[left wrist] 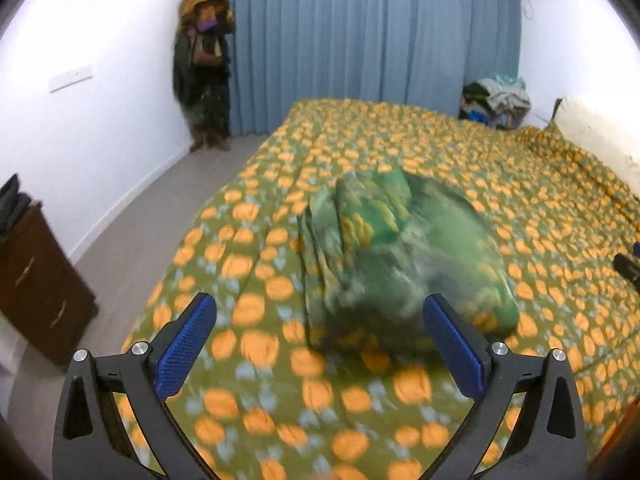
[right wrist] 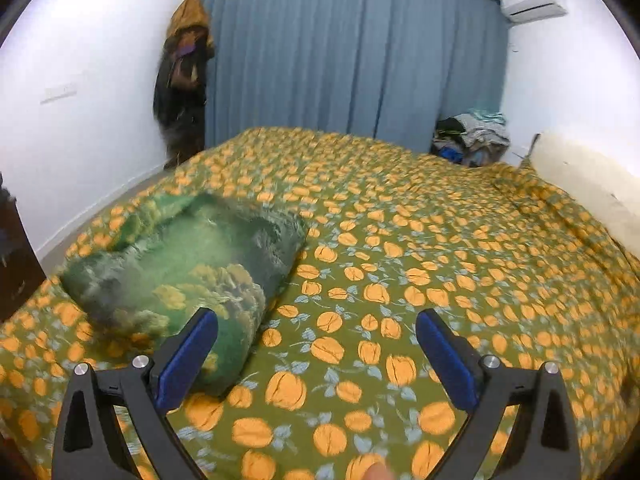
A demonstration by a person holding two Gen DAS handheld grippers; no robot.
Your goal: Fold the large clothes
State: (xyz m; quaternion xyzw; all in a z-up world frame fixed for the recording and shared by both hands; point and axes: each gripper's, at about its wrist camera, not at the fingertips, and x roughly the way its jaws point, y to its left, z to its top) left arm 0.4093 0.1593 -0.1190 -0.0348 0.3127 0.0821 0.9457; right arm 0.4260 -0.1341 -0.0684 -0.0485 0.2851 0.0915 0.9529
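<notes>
A green patterned garment (left wrist: 400, 256) lies bunched in a folded bundle on the bed, blurred in the left wrist view. My left gripper (left wrist: 320, 322) hangs above the bedspread just in front of the bundle, jaws wide open and empty. In the right wrist view the same garment (right wrist: 188, 268) sits at the left. My right gripper (right wrist: 316, 338) is open beside it, to its right, over bare bedspread; its left finger overlaps the bundle's near end in the picture. The tip of the other gripper (left wrist: 628, 266) shows at the right edge of the left wrist view.
The bed carries an olive bedspread with orange fruit print (right wrist: 440, 248). A heap of clothes (right wrist: 472, 140) sits at the far right corner, coats (left wrist: 204, 60) hang by blue curtains (right wrist: 352, 52). A brown drawer cabinet (left wrist: 36, 280) stands at the left. A fingertip (right wrist: 378, 471) shows at the bottom.
</notes>
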